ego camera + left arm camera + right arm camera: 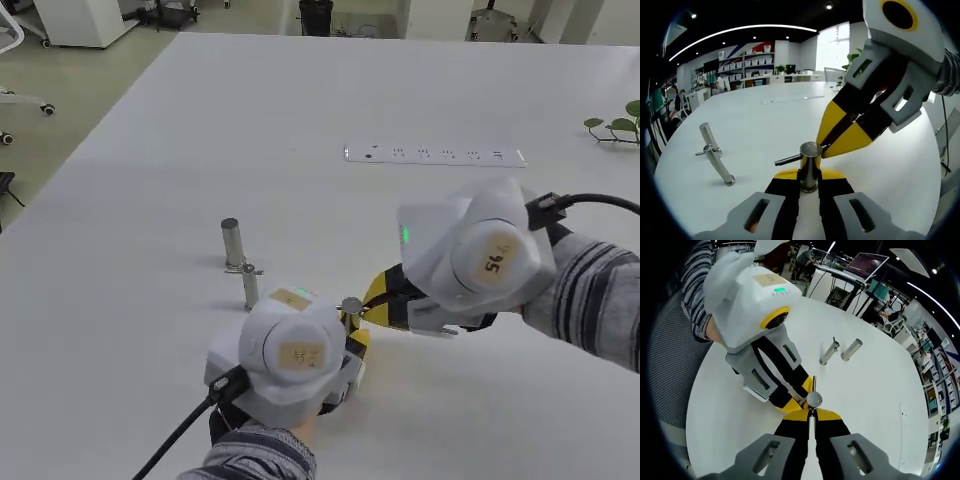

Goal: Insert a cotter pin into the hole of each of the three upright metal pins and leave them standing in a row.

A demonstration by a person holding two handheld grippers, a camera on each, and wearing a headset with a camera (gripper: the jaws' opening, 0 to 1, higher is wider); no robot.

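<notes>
Metal pin (809, 167) upright, pinched by left claw (810, 176), horizontal cotter pin (787, 160) through it, pinched by right claw (826, 146)

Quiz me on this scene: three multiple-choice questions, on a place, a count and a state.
1. The power strip lies: A) beyond the pins; B) under a gripper; C) on the floor.
2. Metal pins on the table: A) one; B) three; C) six.
3. The left gripper is: A) wide open; B) shut on a pin; C) lying idle.
Answers: 1A, farther up the table; 2B, two stand free, one is gripped; 3B, its jaws clamp a pin.
</notes>
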